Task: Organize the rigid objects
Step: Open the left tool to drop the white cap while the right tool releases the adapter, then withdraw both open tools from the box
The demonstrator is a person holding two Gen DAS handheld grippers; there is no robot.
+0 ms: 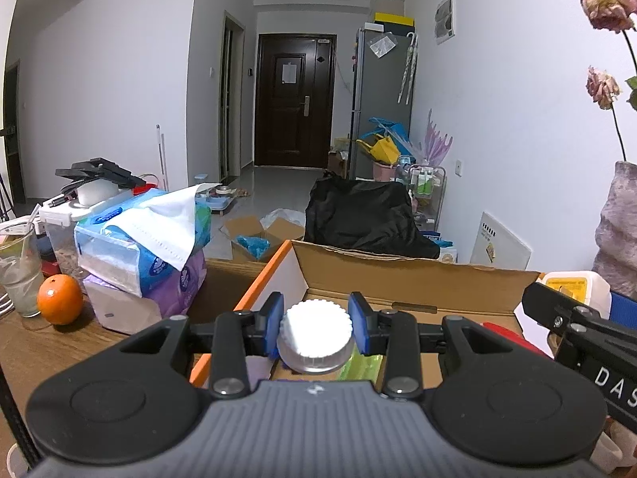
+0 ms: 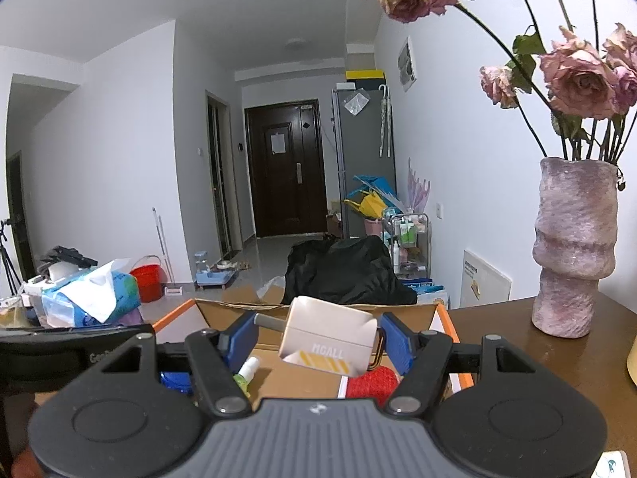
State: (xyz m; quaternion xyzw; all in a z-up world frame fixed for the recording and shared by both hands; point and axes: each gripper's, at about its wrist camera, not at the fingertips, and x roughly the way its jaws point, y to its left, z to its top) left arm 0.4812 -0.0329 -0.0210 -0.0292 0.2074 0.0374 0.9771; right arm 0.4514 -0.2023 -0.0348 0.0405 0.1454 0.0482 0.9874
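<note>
My left gripper (image 1: pixel 316 320) is shut on a bottle with a white ribbed cap (image 1: pixel 316 328), its blue pads pressing the cap from both sides. It hangs over the open cardboard box with an orange edge (image 1: pixel 398 279). My right gripper (image 2: pixel 318 340) holds a tilted white carton marked MCALL (image 2: pixel 328 338) between its blue pads, above the same cardboard box (image 2: pixel 223 304). Inside the box lie a small green spray bottle (image 2: pixel 247 372), a red textured item (image 2: pixel 372 384) and something blue (image 2: pixel 175 382).
Stacked tissue packs (image 1: pixel 143 247), an orange (image 1: pixel 59 298) and a glass (image 1: pixel 20 275) stand left of the box on the wooden table (image 1: pixel 47 342). A pink vase of dried roses (image 2: pixel 573 247) stands to the right. Beyond the table lie floor clutter and a dark door.
</note>
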